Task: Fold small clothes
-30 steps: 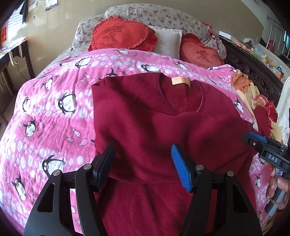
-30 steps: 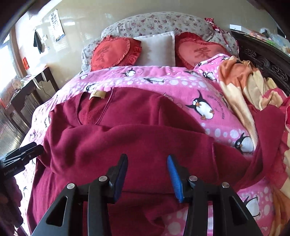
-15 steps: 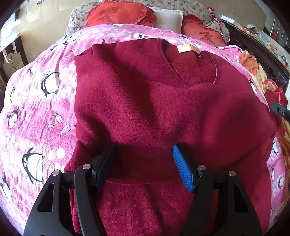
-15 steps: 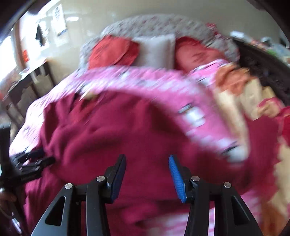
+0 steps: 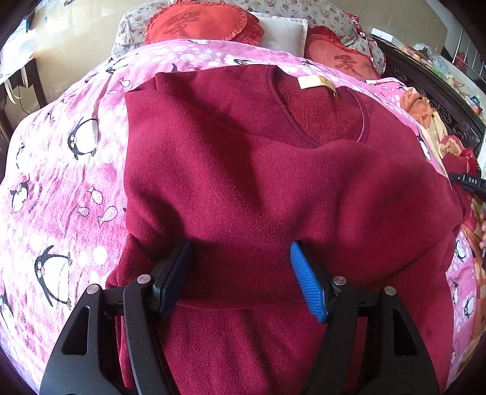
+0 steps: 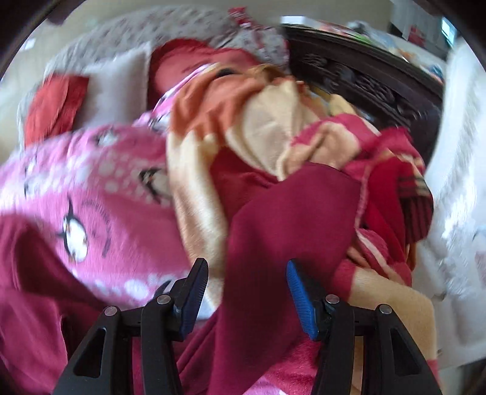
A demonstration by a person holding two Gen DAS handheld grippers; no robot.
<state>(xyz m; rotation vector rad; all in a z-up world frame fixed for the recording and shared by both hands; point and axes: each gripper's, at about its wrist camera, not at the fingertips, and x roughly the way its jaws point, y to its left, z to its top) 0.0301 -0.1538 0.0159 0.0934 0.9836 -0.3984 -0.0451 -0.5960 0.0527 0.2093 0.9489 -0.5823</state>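
A dark red fleece sweater [image 5: 243, 182] lies on the bed, neck and tan label away from me, with one sleeve folded across its chest. My left gripper [image 5: 240, 267] is open and empty, its jaws just above the folded sleeve's lower edge. In the blurred right wrist view my right gripper [image 6: 246, 288] is open, hovering over the sweater's other sleeve [image 6: 288, 231], which runs off to the right onto a crumpled blanket. The right gripper's tip shows at the left wrist view's right edge [image 5: 470, 182].
A pink penguin blanket [image 5: 66, 182] covers the bed. Red heart cushions [image 5: 197, 21] and a white pillow sit at the head. An orange and cream blanket [image 6: 258, 121] is heaped on the right beside a dark carved bed frame [image 6: 364, 79].
My left gripper has moved forward and down over the sweater. My right gripper has swung fast to the right, from the folded sleeve to the sleeve on the crumpled blanket.
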